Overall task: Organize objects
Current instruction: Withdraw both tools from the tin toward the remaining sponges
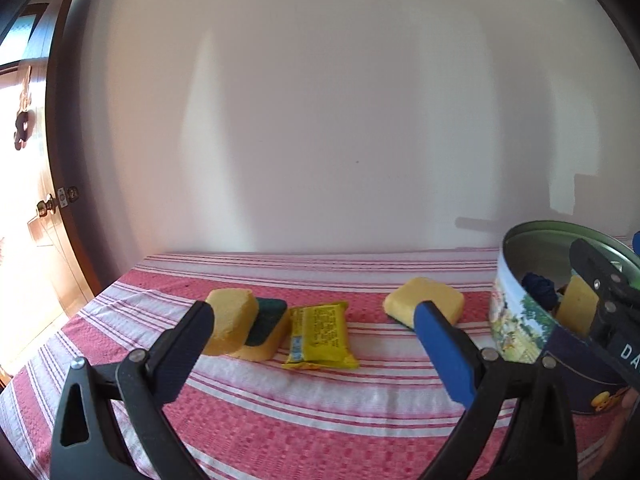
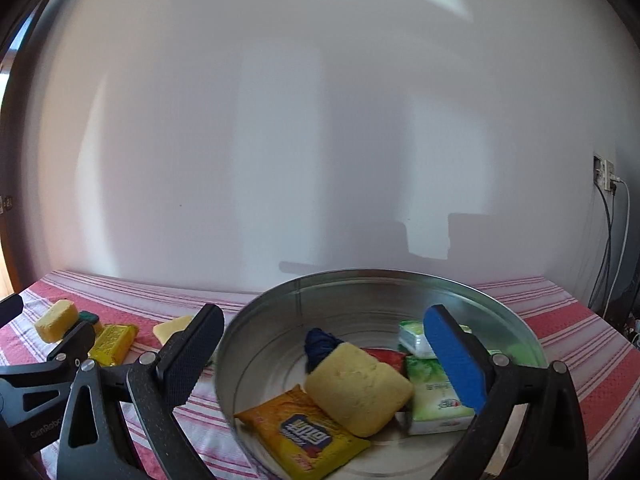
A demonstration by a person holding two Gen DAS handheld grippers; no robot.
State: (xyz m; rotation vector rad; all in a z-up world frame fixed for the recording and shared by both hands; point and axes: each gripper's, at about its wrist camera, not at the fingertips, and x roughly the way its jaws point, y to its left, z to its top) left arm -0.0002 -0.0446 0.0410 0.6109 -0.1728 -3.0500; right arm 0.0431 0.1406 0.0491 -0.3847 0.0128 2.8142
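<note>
We hold the left claw (image 1: pixel 316 344) low over the striped cloth (image 1: pixel 320 396) on the bench, its fingers spread wide and empty. Ahead of it, between the fingers, lies a yellow packet (image 1: pixel 318 338). Just left of the packet, two sponges (image 1: pixel 244 326) are stacked, the upper one tilted against the lower, whose green scrub face shows. The left finger covers part of that stack. Another sponge (image 1: pixel 424 300) lies behind the blue right fingertip, which hides its near edge. At the right edge stands the tin (image 1: pixel 516 320), partly cut off by the frame.

Our right claw (image 2: pixel 324 354) hangs over the tin (image 2: pixel 360 292), tilted down into it, fingers wide apart and gripping nothing. In the left wrist view it shows reaching in over the rim, with a sponge just beneath it. Inside the tin, between the fingers, a sponge (image 2: pixel 358 388) leans on an orange-yellow packet (image 2: pixel 308 436). Behind it sits a dark blue bundle (image 2: pixel 318 344); we cannot tell what it is. A red item (image 2: pixel 386 356) peeks out, mostly hidden by the sponge. Two green-and-white tissue packs (image 2: pixel 432 396) lie at the right, partly covered by the blue finger. The tin's near wall is cut off below. At the left of this view, the other claw appears low over the cloth, near the loose sponges and packet.
</note>
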